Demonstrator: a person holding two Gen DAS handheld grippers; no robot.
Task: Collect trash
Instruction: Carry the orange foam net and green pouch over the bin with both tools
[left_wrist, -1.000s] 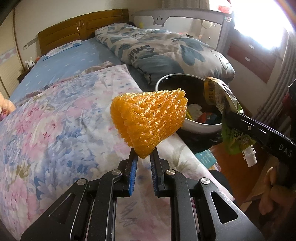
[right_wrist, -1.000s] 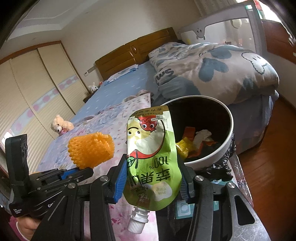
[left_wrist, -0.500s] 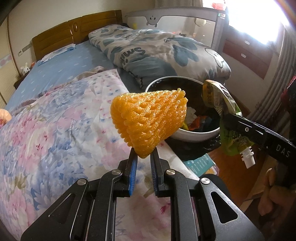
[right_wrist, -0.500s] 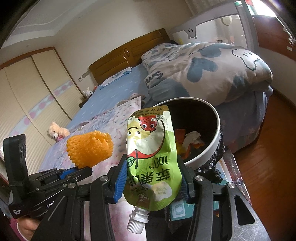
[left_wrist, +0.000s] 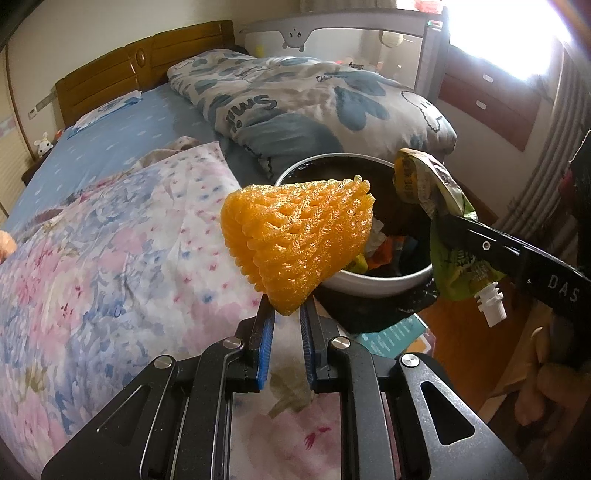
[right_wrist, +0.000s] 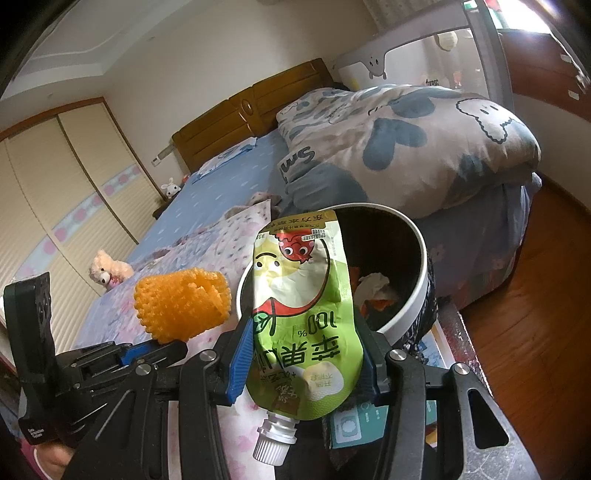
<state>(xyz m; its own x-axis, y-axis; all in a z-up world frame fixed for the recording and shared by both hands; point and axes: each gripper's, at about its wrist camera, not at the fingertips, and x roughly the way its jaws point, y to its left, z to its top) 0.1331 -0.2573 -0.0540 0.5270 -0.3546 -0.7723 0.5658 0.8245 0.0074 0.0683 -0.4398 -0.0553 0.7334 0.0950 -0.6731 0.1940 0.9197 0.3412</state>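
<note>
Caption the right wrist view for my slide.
Right claw holds a green juice pouch upside down before the trash bin.

Light: daylight floods in from the window (left_wrist: 517, 40), blown to white glare | Room: bright, shadows soft | Lens: fisheye bends everything far from that window, corners dark | Focus: sharp, slight edge blur

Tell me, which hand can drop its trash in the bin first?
Probably the right. Its gripper holds the green pouch right in front of the white bin, while the left gripper holds the orange foam net further back over the bed.
</note>
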